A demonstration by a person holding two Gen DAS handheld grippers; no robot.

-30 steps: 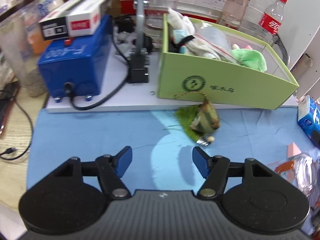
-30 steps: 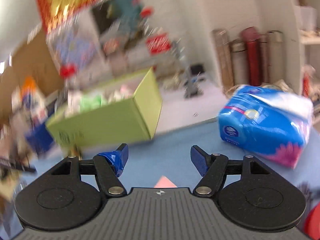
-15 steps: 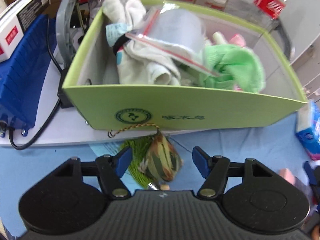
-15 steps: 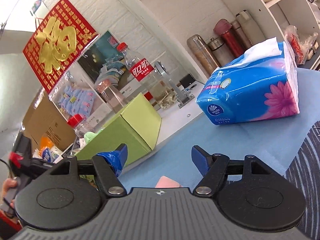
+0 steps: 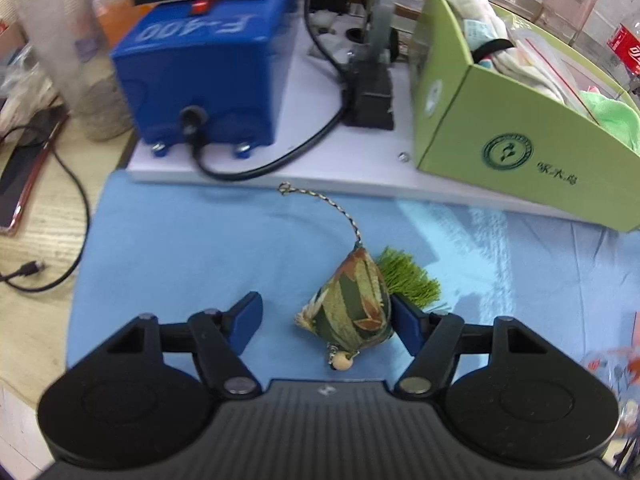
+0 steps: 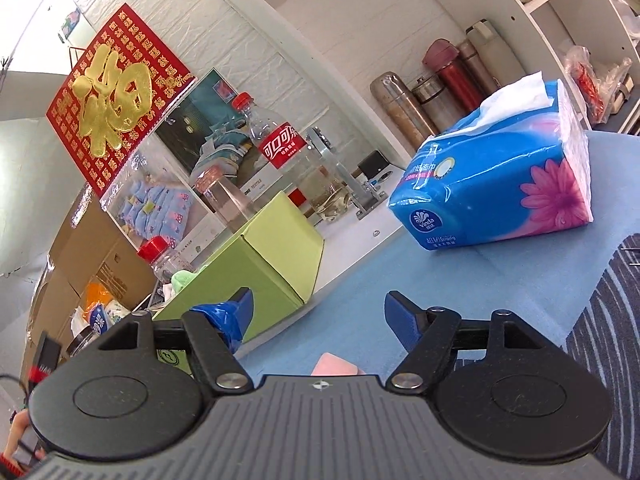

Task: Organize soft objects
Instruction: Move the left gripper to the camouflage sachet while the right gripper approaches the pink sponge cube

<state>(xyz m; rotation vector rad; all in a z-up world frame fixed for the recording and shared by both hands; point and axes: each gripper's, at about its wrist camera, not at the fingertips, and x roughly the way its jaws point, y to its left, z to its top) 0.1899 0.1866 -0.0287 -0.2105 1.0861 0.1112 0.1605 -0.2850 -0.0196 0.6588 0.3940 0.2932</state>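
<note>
A green patterned fabric sachet (image 5: 352, 308) with a green tassel (image 5: 408, 280), a cord and a bead lies on the blue cloth (image 5: 200, 248). My left gripper (image 5: 326, 320) is open around it, the right finger touching its side. The green box (image 5: 520, 152) with towels and a plastic bag stands at the back right; it also shows in the right wrist view (image 6: 276, 264). My right gripper (image 6: 320, 316) is open and empty above the cloth, with a pink object (image 6: 336, 366) just under it.
A blue machine (image 5: 208, 64) with a black cable sits on a white board (image 5: 360, 184) behind the sachet. A phone (image 5: 24, 176) and cable lie left. A blue tissue pack (image 6: 500, 188), bottles and flasks (image 6: 440, 80) stand on the right.
My left gripper has pulled back from the green box and swung left; the sachet now lies between its fingers, cord stretched out. The right gripper has barely moved.
</note>
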